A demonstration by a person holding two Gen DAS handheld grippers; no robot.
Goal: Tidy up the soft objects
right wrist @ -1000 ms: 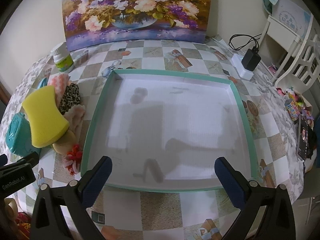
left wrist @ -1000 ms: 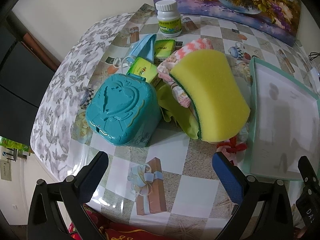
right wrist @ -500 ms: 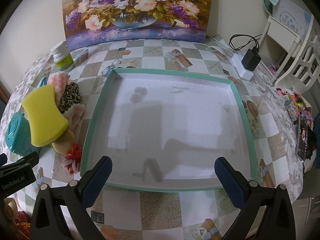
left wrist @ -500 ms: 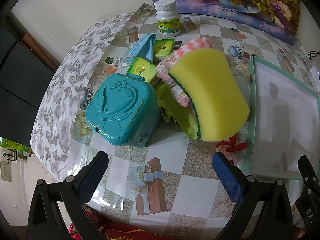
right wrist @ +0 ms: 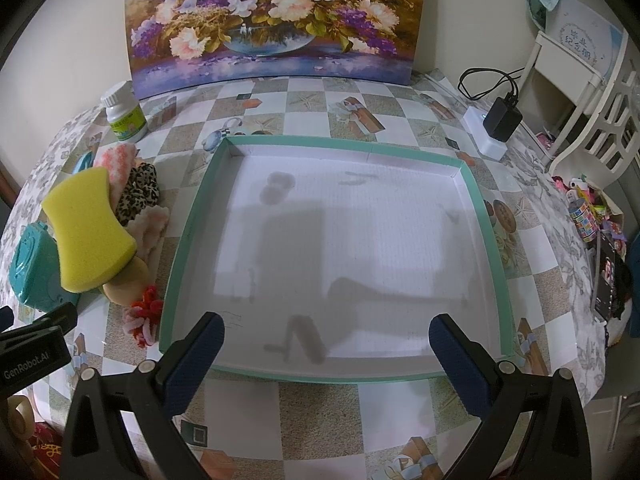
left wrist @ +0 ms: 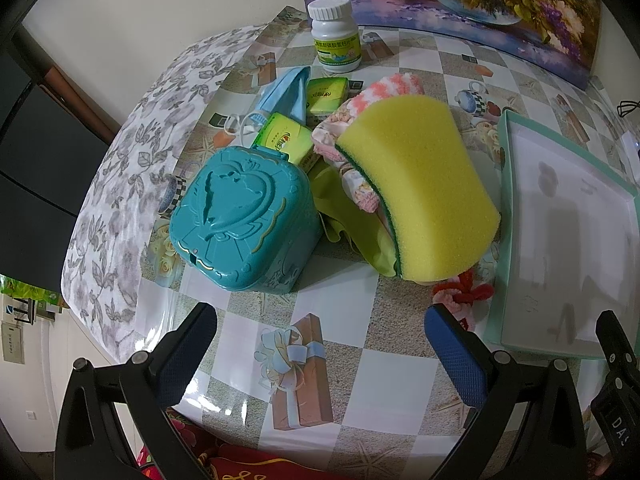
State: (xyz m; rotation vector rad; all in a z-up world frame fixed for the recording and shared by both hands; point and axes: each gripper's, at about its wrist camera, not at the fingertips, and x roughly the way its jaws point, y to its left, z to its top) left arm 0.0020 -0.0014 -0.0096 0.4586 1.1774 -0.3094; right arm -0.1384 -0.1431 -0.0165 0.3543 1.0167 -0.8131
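Note:
A big yellow sponge (left wrist: 420,184) lies on top of a pile of soft things: a pink-and-white fluffy cloth (left wrist: 384,88), a green cloth (left wrist: 352,220) and a red-and-pink chenille piece (left wrist: 464,292). The sponge also shows in the right wrist view (right wrist: 88,224), next to a leopard scrunchie (right wrist: 140,192). My left gripper (left wrist: 320,344) is open and empty, short of the pile. My right gripper (right wrist: 326,352) is open and empty over the near edge of the teal-rimmed white tray (right wrist: 484,216), which holds nothing.
A teal plastic case (left wrist: 240,220) sits left of the pile. Green tissue packs (left wrist: 284,140), a blue item (left wrist: 284,96) and a white pill bottle (left wrist: 336,36) lie behind. A flower painting (right wrist: 272,20) leans on the wall. A charger (right wrist: 500,120) sits at far right.
The left wrist view has shifted slightly, with the pile sitting a little further left in frame. Nothing on the table has moved, and both grippers stay open.

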